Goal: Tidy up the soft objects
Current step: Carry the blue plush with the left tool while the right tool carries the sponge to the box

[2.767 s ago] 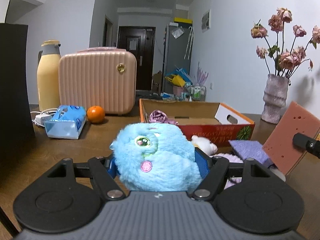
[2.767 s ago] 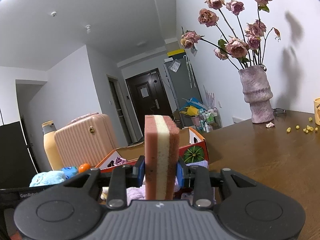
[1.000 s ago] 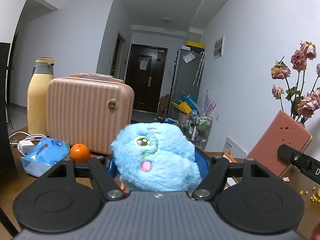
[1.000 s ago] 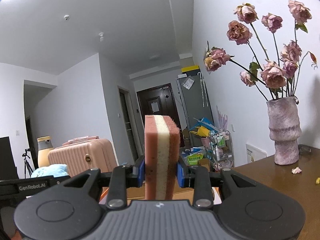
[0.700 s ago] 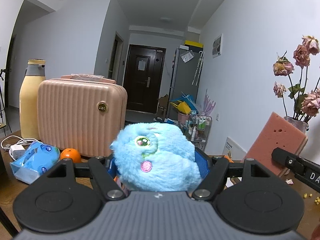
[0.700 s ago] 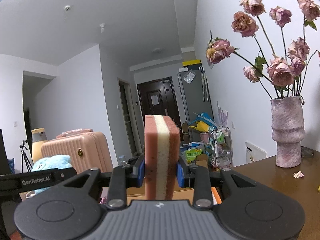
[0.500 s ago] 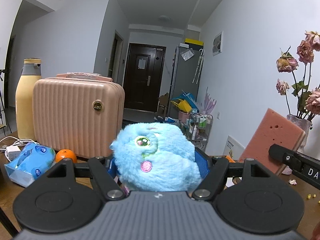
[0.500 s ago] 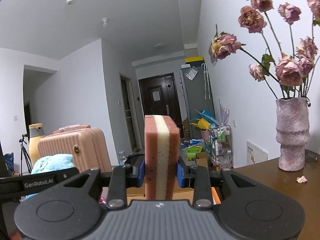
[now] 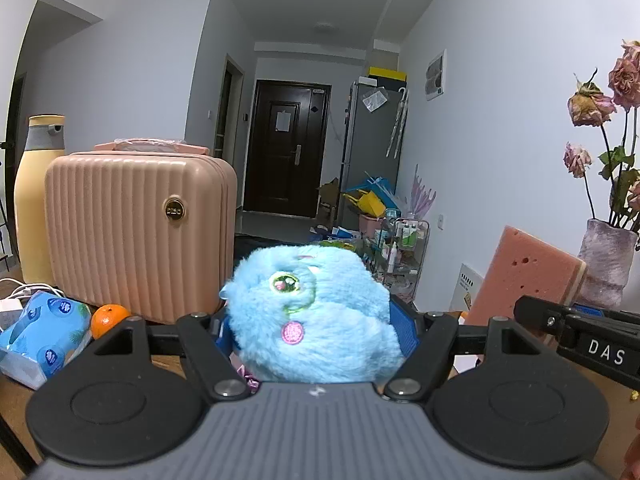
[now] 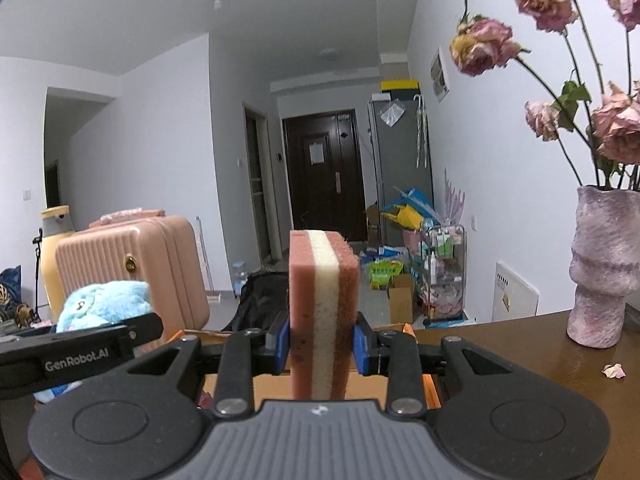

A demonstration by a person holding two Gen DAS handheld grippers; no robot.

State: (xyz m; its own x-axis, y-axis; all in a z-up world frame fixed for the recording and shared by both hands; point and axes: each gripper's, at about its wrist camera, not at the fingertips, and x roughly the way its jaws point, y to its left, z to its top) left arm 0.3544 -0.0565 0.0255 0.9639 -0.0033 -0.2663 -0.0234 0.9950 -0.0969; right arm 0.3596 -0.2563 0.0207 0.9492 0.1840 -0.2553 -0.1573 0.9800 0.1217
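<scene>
The left gripper [image 9: 318, 330] grips the blue plush toy [image 9: 316, 312] and the right gripper [image 10: 320, 344] clamps the sponge [image 10: 322, 312], both carried above the cardboard box [image 10: 400, 326]; next, lower each into it and release.

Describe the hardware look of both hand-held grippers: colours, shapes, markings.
Both match: a ribbed grey housing, two round matte-black discs either side, black linkage bars with silver pivot screws, blue pads on the fingers. The left hand-held gripper shows white "GenRobot.AI" lettering on its side bar; the right hand-held gripper shows "DAS". No cables or sleeves visible.
</scene>
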